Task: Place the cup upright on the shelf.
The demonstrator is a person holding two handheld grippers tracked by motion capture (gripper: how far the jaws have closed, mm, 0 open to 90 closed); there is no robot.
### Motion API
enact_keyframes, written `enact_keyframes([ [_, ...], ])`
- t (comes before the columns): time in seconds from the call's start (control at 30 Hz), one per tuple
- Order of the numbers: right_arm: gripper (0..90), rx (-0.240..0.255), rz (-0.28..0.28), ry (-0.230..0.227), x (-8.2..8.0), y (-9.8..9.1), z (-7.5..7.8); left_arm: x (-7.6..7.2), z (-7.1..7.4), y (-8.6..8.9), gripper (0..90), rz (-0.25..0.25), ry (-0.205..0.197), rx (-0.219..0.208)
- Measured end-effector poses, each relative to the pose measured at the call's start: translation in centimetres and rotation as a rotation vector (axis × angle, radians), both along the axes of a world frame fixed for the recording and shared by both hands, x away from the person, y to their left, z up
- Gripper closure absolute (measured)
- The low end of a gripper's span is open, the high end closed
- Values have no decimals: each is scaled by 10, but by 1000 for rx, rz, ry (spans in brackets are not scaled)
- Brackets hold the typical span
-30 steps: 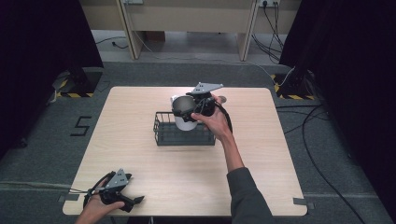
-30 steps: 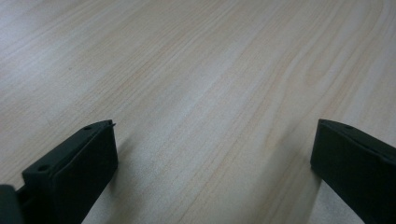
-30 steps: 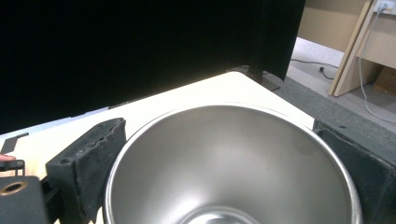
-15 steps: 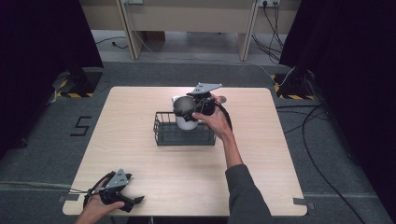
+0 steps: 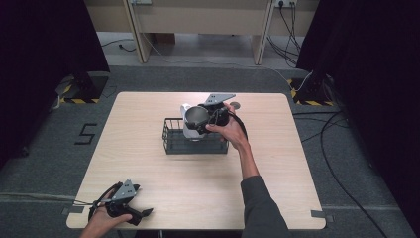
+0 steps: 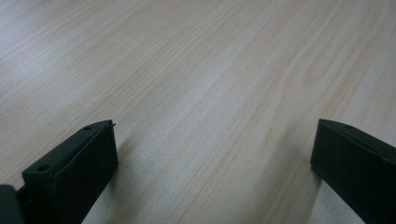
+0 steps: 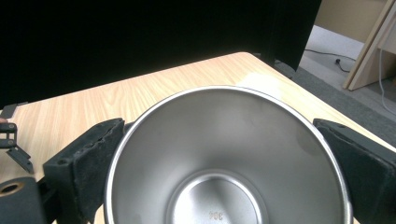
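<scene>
Right gripper (image 5: 200, 119): jaws closed on the outer wall of a steel cup (image 7: 227, 158), held tilted just above the far side of the black wire basket (image 5: 194, 141) near the table's (image 5: 148, 163) centre; over the last second it has barely shifted, so the cup looks mid-transfer at the basket, beside a white container (image 5: 187, 130). Left gripper (image 5: 130, 212): jaws wide apart, empty, resting unmoved at the near-left corner. Surround: pale wood tabletop, grey carpet, dark curtains, cables.

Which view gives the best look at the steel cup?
The right gripper view: the steel cup sits between the black jaws, interior and rim clear. The high view shows it small, held by the right gripper above the wire basket.
</scene>
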State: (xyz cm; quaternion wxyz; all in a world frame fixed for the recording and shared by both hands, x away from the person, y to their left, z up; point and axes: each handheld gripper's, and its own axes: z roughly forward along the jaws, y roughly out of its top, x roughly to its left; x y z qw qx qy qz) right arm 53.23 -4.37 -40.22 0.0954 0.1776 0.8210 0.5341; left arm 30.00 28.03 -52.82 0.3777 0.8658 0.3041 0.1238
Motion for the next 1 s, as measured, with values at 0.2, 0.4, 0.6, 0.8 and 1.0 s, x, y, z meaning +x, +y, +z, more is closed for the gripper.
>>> enact_keyframes([
  [0.2,62,-92,43,-49,-3,3,3,0,0,0,0,0,1,-1],
  [0.4,59,-112,52,-42,-2,4,5,0,0,0,0,0,1,-1],
  [0.6,57,-114,39,-42,-4,2,2,0,0,0,0,0,0,-1],
  [0.8,59,-167,52,-99,-8,8,4,0,0,0,0,1,-1,-2],
  [1.0,58,-202,92,-105,-6,12,8,0,0,0,0,1,-2,-2],
])
